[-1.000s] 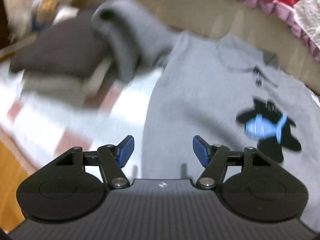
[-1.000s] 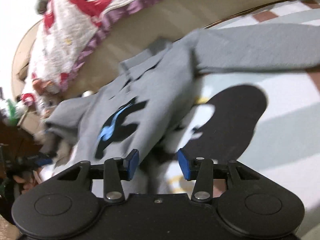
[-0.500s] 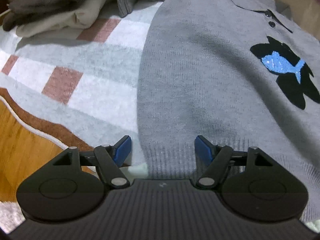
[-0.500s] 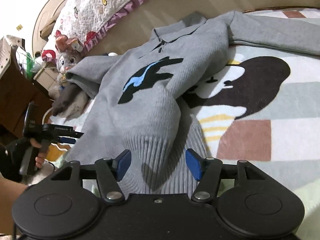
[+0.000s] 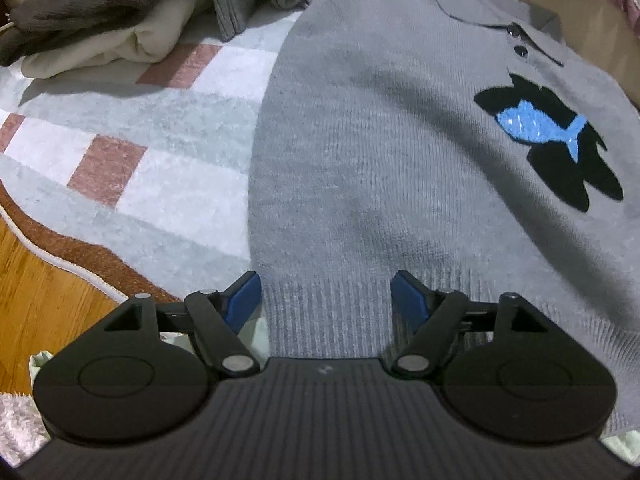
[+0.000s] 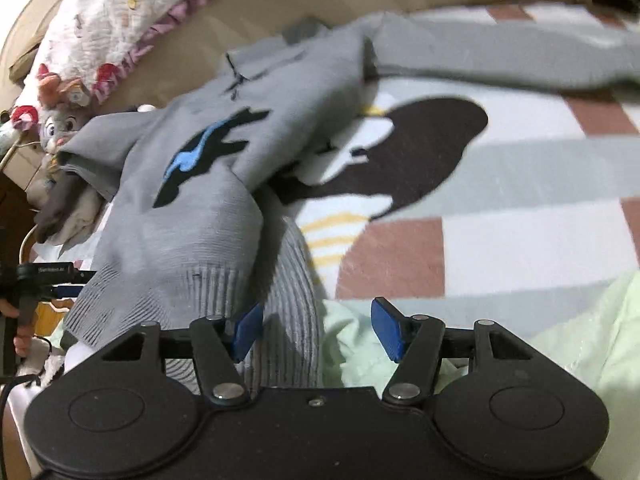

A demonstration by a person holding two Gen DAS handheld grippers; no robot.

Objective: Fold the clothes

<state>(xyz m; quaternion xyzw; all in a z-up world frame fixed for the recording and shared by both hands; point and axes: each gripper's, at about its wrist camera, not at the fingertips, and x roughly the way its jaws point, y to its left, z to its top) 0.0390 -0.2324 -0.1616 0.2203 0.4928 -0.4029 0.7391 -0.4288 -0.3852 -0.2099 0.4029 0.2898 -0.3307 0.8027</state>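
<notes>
1. Your left gripper (image 5: 325, 296) has just been opening; its jaws stand wide over the ribbed hem of the grey sweater (image 5: 400, 152), pads not pressing it.
2. Your right gripper (image 6: 316, 330) has opened too, jaws wide, the bunched hem corner between them, ungripped.
3. The sweater lies face up on the checked rug (image 5: 160, 128).
4. Farther off sit folded clothes (image 5: 100, 28) and a plush toy (image 6: 56, 120).

Matt ribbed-knit grey sweater (image 5: 360, 152) on a fuzzy, probably plush rug (image 5: 160, 168), beside glossy wood floor (image 5: 44, 292).
</notes>
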